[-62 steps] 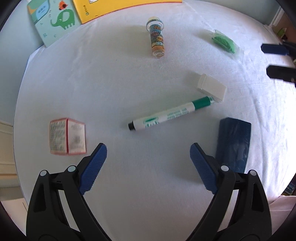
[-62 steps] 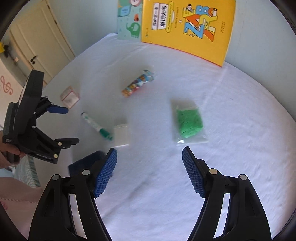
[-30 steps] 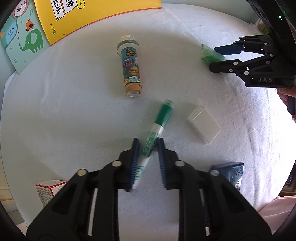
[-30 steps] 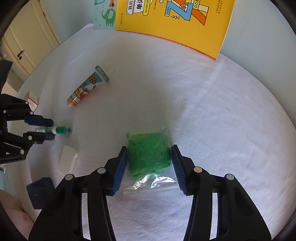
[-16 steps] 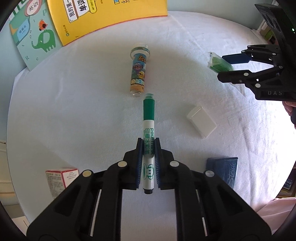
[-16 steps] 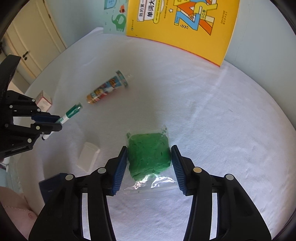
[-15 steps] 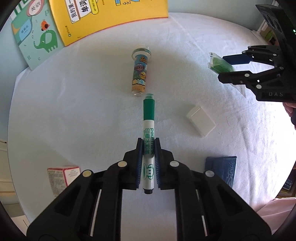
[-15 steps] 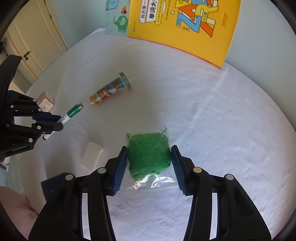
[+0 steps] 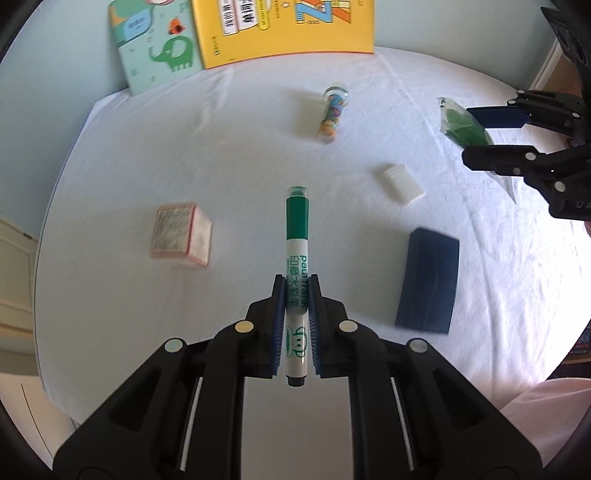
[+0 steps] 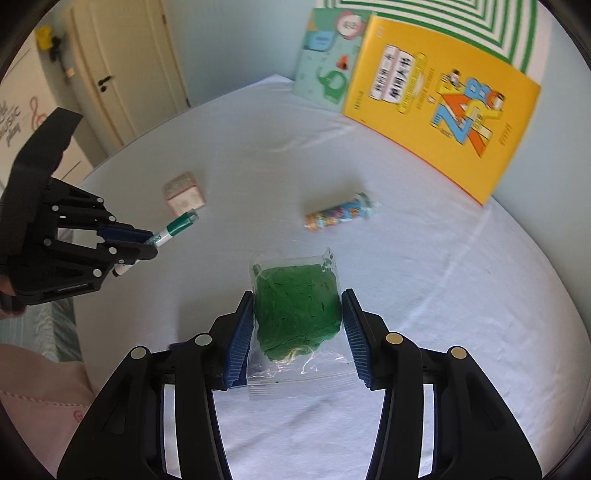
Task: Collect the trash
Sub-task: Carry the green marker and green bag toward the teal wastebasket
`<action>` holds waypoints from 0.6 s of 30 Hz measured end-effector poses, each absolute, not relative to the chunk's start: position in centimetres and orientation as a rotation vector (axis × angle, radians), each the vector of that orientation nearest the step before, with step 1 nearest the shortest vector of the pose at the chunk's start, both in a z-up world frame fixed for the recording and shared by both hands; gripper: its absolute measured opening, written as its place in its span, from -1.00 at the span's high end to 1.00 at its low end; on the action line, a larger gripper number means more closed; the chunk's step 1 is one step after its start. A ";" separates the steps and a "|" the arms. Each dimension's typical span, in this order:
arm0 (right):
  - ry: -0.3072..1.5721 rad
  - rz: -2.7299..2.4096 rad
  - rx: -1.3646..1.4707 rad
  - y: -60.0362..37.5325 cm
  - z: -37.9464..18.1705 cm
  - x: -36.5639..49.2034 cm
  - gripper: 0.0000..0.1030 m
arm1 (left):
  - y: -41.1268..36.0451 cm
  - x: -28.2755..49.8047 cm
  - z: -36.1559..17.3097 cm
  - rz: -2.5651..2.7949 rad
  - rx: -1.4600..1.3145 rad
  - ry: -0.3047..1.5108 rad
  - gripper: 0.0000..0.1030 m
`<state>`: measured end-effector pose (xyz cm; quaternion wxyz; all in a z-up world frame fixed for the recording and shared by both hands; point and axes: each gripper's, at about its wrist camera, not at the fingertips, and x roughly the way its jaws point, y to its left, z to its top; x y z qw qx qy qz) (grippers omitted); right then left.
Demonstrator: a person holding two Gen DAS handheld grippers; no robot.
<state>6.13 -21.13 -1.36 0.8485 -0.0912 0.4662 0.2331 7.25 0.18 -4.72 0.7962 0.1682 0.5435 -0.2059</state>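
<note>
while your left tool [image 9: 295,295] is clamped tight on the green marker [image 9: 296,258], the marker's capped green end points toward twelve o'clock in the left wrist view and its black tip hangs back between the black arms. your right tool [image 10: 297,332] is closed on the clear zip bag of green material [image 10: 297,306], both blue pads pressing the green lump from nine and three o'clock, with the bag's sealed strip trailing toward six. both things are held clear above the white table [image 9: 240,155]. in the left wrist view a small pink-edged box [image 9: 181,230] lies at about nine o'clock of the marker, a printed tube of sweets [image 9: 332,112] lies toward twelve to one o'clock, a small white box [image 9: 402,182] sits at about two o'clock, and a dark blue flat case [image 9: 428,282] lies at three o'clock, all apart from one another. at the far edge, toward twelve o'clock, a yellow book [image 9: 284,29] and a pale green elephant book [image 9: 155,48] stand side by side, leaning against the wall. in the right wrist view a cream door [image 10: 122,74] shows at about ten o'clock, and your pink sleeve [image 10: 40,406] fills the corner at eight o'clock.
</note>
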 end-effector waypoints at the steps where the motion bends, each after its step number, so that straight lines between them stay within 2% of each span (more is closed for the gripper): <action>1: 0.980 0.507 -0.201 -20.3 -1.2 6.0 0.06 | 0.9 6.6 -4.7 -0.426 0.353 1.168 0.79; 18: 0.951 0.833 -0.360 -8.4 -0.4 1.0 0.06 | 12.1 -1.6 -5.3 -0.114 0.146 1.215 0.79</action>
